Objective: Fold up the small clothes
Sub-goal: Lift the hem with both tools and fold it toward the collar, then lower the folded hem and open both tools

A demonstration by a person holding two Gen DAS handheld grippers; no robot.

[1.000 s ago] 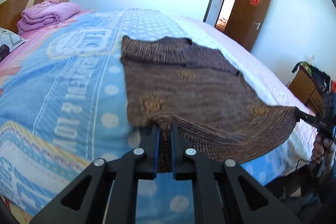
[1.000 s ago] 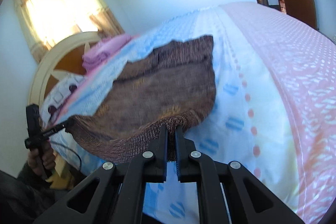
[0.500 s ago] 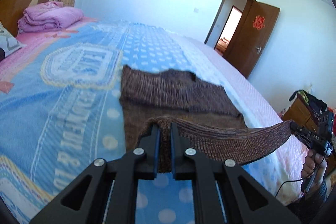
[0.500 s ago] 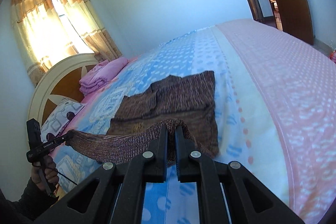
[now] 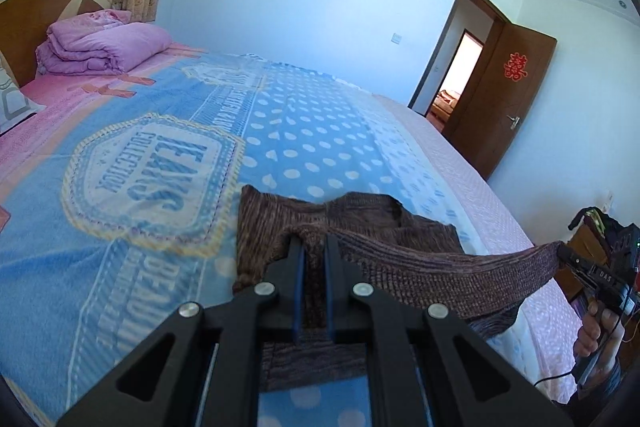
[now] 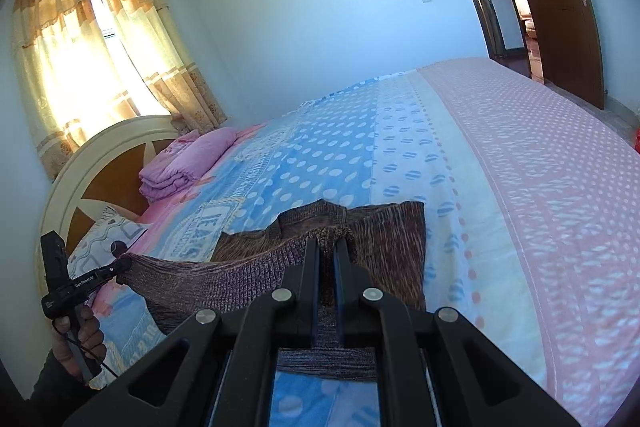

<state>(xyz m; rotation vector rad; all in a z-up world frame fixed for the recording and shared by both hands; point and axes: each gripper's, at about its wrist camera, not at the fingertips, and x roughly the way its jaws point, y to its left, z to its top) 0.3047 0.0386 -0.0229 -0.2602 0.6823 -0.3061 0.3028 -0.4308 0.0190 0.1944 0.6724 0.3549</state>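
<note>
A small brown knitted sweater point(image 5: 360, 223) lies on the bed, its far part flat, and shows in the right wrist view point(image 6: 384, 239) too. My left gripper point(image 5: 313, 241) is shut on one corner of the sweater's ribbed hem. My right gripper point(image 6: 327, 241) is shut on the other corner. The hem point(image 5: 460, 267) is stretched between the grippers and held above the flat part, over the sweater's middle. The right gripper also shows at the right edge of the left wrist view point(image 5: 564, 253), the left gripper at the left of the right wrist view point(image 6: 120, 265).
The bed has a blue, dotted blanket point(image 5: 160, 155) and a pink sheet point(image 6: 540, 155) on the right. A folded purple quilt point(image 5: 100, 45) and the headboard point(image 6: 100, 171) are at the far left. An open brown door point(image 5: 508, 87) and a wooden cabinet point(image 5: 592, 247) stand at the right.
Both grippers have lifted the hem and carried it forward over the sweater towards its far edge. The lower half now doubles over the upper part.
</note>
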